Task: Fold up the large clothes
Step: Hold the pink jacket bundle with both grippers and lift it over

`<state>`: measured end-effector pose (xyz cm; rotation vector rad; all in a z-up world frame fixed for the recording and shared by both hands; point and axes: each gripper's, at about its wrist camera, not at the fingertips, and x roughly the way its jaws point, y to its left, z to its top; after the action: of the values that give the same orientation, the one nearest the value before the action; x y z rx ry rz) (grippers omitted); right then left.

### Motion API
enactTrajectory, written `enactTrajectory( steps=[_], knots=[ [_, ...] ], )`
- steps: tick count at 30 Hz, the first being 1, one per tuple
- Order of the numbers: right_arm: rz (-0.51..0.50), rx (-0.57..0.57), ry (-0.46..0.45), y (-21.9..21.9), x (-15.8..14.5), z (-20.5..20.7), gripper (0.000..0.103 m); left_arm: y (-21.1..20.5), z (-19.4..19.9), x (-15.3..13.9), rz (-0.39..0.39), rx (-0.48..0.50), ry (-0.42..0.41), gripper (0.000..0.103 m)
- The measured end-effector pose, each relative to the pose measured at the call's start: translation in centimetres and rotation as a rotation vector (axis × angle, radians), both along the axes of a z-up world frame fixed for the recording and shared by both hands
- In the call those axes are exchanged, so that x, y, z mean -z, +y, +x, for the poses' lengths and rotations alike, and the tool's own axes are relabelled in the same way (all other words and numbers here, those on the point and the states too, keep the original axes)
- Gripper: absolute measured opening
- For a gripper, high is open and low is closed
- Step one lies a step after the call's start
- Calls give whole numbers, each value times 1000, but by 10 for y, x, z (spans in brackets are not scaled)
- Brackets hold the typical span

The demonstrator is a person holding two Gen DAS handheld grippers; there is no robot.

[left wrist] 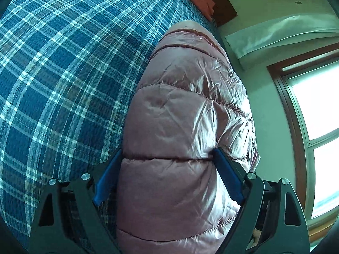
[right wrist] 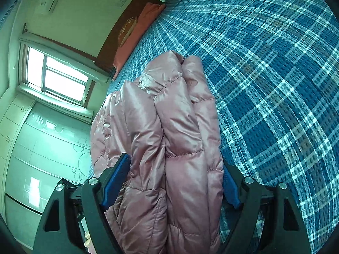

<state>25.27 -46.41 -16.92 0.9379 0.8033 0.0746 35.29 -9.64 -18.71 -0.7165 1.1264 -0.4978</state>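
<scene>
A shiny pink quilted puffer jacket is held up over a bed with a blue plaid cover. My left gripper is shut on a thick padded fold of it, which bulges between the blue pads. In the right wrist view the same jacket hangs bunched in several folds over the bed. My right gripper is shut on that bunch, its blue pads pressing both sides.
A pink pillow and a dark headboard lie at the bed's far end. A window and pale wardrobe doors stand beside the bed. The window also shows in the left wrist view.
</scene>
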Motion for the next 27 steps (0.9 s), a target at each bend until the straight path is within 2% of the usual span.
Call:
enactTrajectory(
  steps=[4, 9, 16, 23, 27],
  knots=[
    [-39, -33, -4, 14, -1, 7, 80, -3, 1, -1, 7, 13, -6, 86],
    [-40, -32, -12, 14, -4, 6, 78, -7, 2, 0, 10, 18, -2, 86],
    [-48, -43, -16, 24, -7, 4, 67, -11, 3, 1, 26, 30, -3, 86],
    [2, -62, -31, 19, 0, 2, 60, -6, 11, -1, -3, 89, 22, 86],
    [37, -54, -61, 13, 2, -3, 61, 1, 10, 2, -30, 110, -8, 86]
  ],
)
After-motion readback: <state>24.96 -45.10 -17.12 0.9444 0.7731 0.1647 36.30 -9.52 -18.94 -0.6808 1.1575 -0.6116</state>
